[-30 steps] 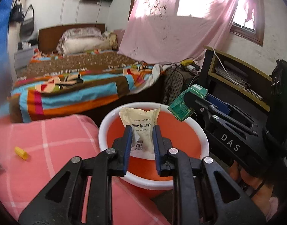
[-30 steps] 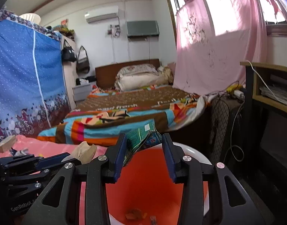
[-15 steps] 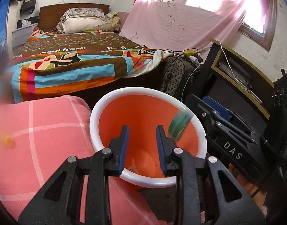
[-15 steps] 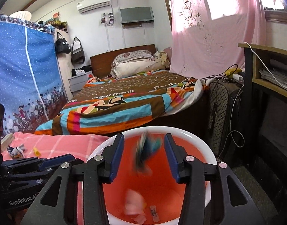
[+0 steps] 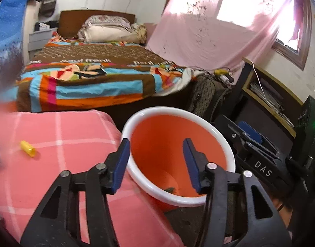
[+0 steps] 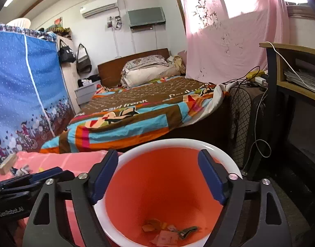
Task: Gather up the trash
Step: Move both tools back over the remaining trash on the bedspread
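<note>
An orange bin with a white rim (image 5: 178, 111) (image 6: 178, 143) stands beside a pink checked surface (image 5: 65, 127). Several wrappers (image 6: 169, 231) lie at its bottom; a dark scrap (image 5: 170, 189) shows in the left wrist view. My left gripper (image 5: 156, 161) is open and empty over the bin's near rim. My right gripper (image 6: 157, 175) is open and empty above the bin. The right gripper's body shows at the right of the left wrist view (image 5: 254, 154). A small yellow piece (image 5: 28, 148) lies on the pink surface, left of the left gripper.
A bed with a colourful quilt (image 5: 95, 82) lies behind the bin. A dark shelf unit (image 5: 270, 98) and a fan grille (image 6: 241, 123) stand to the right. A wooden block (image 6: 6, 162) and a crumpled scrap (image 6: 20, 169) lie on the pink surface at far left.
The left gripper let go of the beige wrapper and the right let go of the green one. Both dropped into the bin. Both grippers opened wider.
</note>
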